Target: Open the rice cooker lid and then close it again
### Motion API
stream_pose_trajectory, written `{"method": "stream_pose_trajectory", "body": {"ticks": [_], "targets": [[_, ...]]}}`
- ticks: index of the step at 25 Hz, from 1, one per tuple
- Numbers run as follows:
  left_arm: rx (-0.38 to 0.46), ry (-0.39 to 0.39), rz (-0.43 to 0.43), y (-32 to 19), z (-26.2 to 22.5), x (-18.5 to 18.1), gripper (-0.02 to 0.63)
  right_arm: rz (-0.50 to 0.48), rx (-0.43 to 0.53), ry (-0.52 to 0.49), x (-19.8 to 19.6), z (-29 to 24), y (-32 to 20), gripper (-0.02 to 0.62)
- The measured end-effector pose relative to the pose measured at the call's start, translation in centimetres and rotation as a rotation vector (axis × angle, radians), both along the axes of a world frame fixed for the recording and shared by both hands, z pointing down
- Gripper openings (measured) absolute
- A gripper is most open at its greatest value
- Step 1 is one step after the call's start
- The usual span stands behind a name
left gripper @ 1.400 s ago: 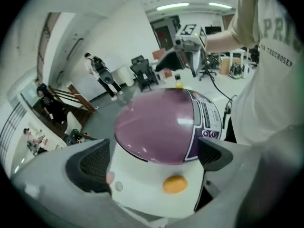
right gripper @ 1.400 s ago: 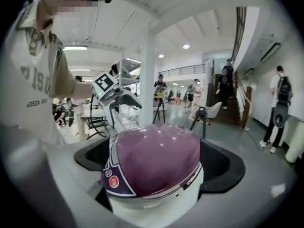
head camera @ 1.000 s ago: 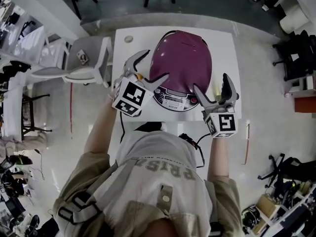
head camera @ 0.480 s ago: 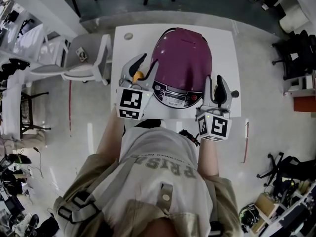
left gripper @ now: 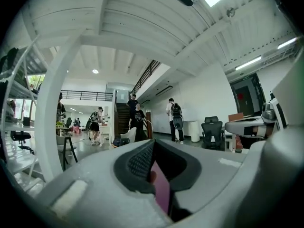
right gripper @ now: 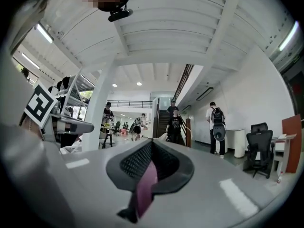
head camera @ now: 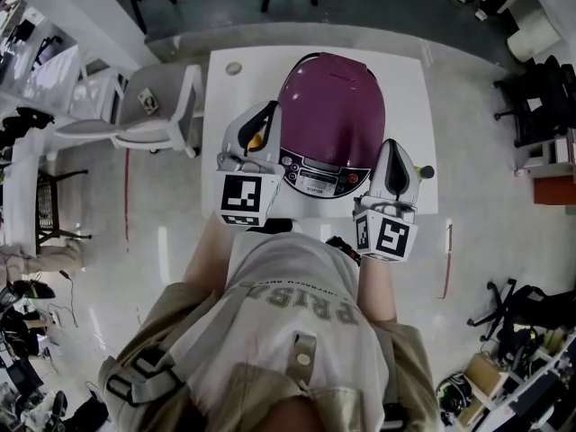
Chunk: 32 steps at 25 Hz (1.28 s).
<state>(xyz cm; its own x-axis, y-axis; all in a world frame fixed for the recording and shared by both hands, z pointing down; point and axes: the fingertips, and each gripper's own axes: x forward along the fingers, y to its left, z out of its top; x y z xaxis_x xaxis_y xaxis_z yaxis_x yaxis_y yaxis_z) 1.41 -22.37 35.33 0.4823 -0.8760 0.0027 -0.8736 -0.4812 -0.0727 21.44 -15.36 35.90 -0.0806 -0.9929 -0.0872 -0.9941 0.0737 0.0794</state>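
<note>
The left gripper (head camera: pixel 266 113) is pinched shut on nothing, the closed rice cooker (head camera: pixel 329 138) sits just right of it, and the right gripper (head camera: pixel 394 149) beyond is equally closed and empty, so a blunt tip might skid off the glossy lid (head camera: pixel 337 93).

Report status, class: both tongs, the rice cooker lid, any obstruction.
Left tongs shut, empty. Right tongs shut, empty. Rice cooker lid down, between them. Nothing blocking.
</note>
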Motion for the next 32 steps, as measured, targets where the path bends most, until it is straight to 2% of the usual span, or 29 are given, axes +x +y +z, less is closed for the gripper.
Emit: {"method": "stream_pose_trajectory", "body": {"ticks": [4, 11, 32], "targets": [[0.024, 0.012, 0.034, 0.5, -0.4, 0.2, 0.008, -0.009, 0.014, 0.007, -0.3, -0.6, 0.1, 0.002], [0.04, 0.007, 0.021, 0.8, -0.6, -0.3, 0.008, -0.023, 0.021, 0.002, -0.6, -0.8, 0.3, 0.002], [0.021, -0.035, 0.05, 1.6, 0.3, 0.3, 0.008, -0.027, 0.005, 0.005, -1.1, -0.4, 0.7, 0.0]]}}
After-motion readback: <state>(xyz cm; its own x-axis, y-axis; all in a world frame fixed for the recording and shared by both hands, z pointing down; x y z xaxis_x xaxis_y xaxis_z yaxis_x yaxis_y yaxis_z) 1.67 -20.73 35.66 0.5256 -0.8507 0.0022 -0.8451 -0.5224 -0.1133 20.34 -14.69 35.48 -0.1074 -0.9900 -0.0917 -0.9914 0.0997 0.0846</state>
